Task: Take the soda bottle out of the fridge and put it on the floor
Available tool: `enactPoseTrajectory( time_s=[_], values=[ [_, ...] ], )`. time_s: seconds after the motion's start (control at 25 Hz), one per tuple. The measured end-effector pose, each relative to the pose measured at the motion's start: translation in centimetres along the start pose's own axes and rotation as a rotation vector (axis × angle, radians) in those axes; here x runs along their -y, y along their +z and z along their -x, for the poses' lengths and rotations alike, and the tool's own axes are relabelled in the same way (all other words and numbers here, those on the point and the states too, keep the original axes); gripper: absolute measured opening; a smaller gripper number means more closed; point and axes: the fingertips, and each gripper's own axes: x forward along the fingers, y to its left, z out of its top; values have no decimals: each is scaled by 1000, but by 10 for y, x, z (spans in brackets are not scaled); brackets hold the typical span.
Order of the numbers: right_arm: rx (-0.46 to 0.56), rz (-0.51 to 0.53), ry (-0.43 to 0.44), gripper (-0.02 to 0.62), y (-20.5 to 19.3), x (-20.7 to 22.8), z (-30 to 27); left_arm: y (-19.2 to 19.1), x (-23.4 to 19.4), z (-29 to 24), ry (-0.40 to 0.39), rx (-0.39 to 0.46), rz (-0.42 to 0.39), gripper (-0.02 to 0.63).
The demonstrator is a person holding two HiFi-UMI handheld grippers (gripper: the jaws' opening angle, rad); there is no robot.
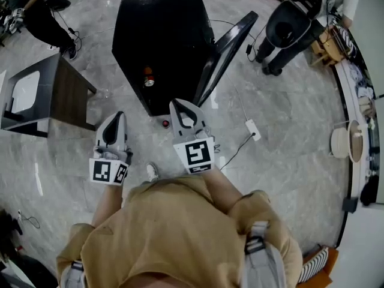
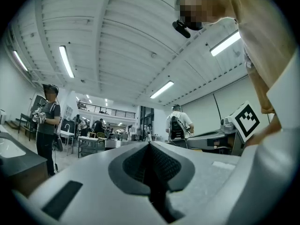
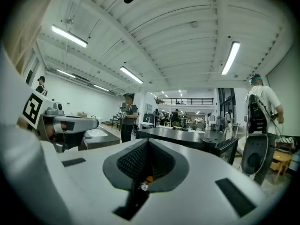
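The black fridge (image 1: 162, 35) stands on the grey marble floor ahead of me, its door (image 1: 223, 56) swung open to the right. A soda bottle (image 1: 147, 77) with an orange cap and pale body stands upright in the open front. Both grippers are held side by side in front of my chest, short of the fridge. My left gripper (image 1: 114, 120) is shut and empty; its jaws meet in the left gripper view (image 2: 150, 146). My right gripper (image 1: 179, 105) is also shut with nothing held (image 3: 148, 144); a bit of the bottle (image 3: 145, 184) shows through the gap below its pads.
A dark side table (image 1: 57, 92) with a white panel stands at the left. A small red object (image 1: 165, 123) lies on the floor before the fridge. A white power strip (image 1: 253, 129) and its cable lie to the right. People stand at the upper left and upper right.
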Motion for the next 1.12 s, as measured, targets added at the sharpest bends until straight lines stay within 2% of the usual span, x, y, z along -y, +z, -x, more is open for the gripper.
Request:
enactPoseTrajectory(
  time_s=[0.28, 0.52, 0.88, 1.12],
  values=[
    [62, 40, -16, 2, 28, 16, 0, 26, -6, 3, 18, 39, -49, 2],
    [75, 32, -15, 2, 38, 18, -4, 31, -15, 0, 24, 42, -55, 2],
    [75, 40, -17, 2, 41, 21, -12, 41, -20, -13, 6, 68, -86, 2],
    [64, 32, -29, 2, 38, 28, -12, 36, -20, -20, -2, 62, -79, 2]
  ],
)
